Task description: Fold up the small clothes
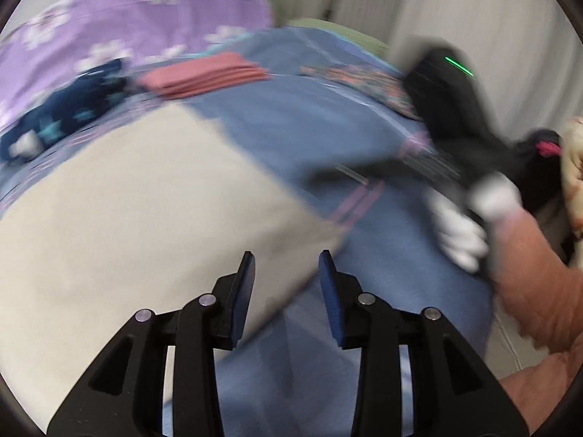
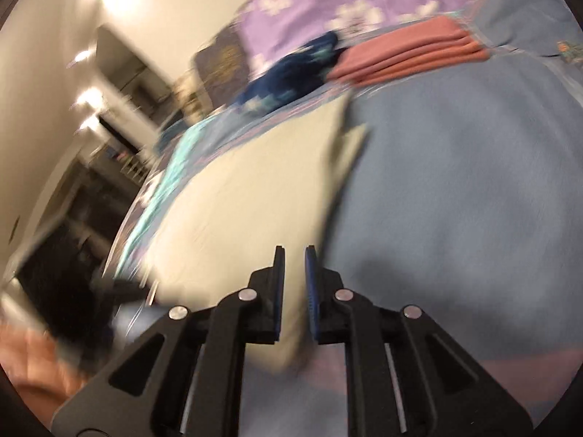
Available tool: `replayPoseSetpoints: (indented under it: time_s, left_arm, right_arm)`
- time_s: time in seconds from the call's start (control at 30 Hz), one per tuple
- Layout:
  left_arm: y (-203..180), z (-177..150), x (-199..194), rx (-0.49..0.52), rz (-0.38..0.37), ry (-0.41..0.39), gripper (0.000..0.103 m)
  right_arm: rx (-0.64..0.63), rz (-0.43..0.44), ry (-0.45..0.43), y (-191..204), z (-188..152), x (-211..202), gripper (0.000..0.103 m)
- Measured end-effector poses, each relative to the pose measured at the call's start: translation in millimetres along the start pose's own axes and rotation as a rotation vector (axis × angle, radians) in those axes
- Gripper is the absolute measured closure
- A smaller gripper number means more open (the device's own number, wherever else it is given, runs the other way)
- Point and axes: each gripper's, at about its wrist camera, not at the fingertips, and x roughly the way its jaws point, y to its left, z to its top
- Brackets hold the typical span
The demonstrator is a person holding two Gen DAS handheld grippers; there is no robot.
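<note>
The work surface is a bed covered by a blue blanket (image 1: pixel 298 134). A cream cloth (image 1: pixel 138 200) lies flat on the blanket, spread over its left and middle area in the left wrist view. Both views are motion-blurred, so fine detail of the cloth edges cannot be read.

Left claw (image 1: pixel 286 266): the 2 fingers stand apart with a clear gap. Nothing is between the pads. The left finger appears over the near edge of the cream cloth and the right finger over bare blanket; whether either touches the fabric cannot be told.

Right claw (image 2: pixel 294 258): the 2 fingers stand close, with a narrow gap between them. No fabric shows in that gap. The claw sits over the near corner of the cream cloth (image 2: pixel 240 196), where cloth meets blanket (image 2: pixel 455 189).

In the left wrist view the right claw appears as a blurred black body (image 1: pixel 448 109) at the right, held by a hand in a white glove (image 1: pixel 470 218).

At the far side of the bed:
- 1 folded pink stack (image 1: pixel 207 76), also seen from the right wrist (image 2: pixel 408 54).
- 1 dark blue garment with pale star marks (image 1: pixel 65 109), just beside the pink stack.
- 1 purple floral sheet (image 1: pixel 138 25) behind both.

A turquoise fabric (image 2: pixel 164 178) lies along the bed edge beside the cream cloth.
</note>
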Motion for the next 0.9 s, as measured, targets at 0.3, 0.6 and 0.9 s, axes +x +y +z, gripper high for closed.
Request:
replayPoseSetpoints:
  time_s: [0.3, 0.6, 0.9]
  left_arm:
    - [118.2, -83.5, -86.3, -0.363, 0.289, -0.127, 0.059]
    - [224.7, -202.8, -175.2, -0.632, 0.479, -0.269, 0.076]
    - [285.9, -239.4, -159.1, -0.663, 0.313, -0.223, 0.083]
  right_arm:
    - [-0.034, -0.337, 0.01, 34.9, -29.0, 3.3, 0.091]
    - [-0.254, -0.389, 0.02, 127.1, 2.4, 38.6, 0.077]
    - [-0.452, -0.346, 0.161, 218.7, 10.0, 121.8, 0.066]
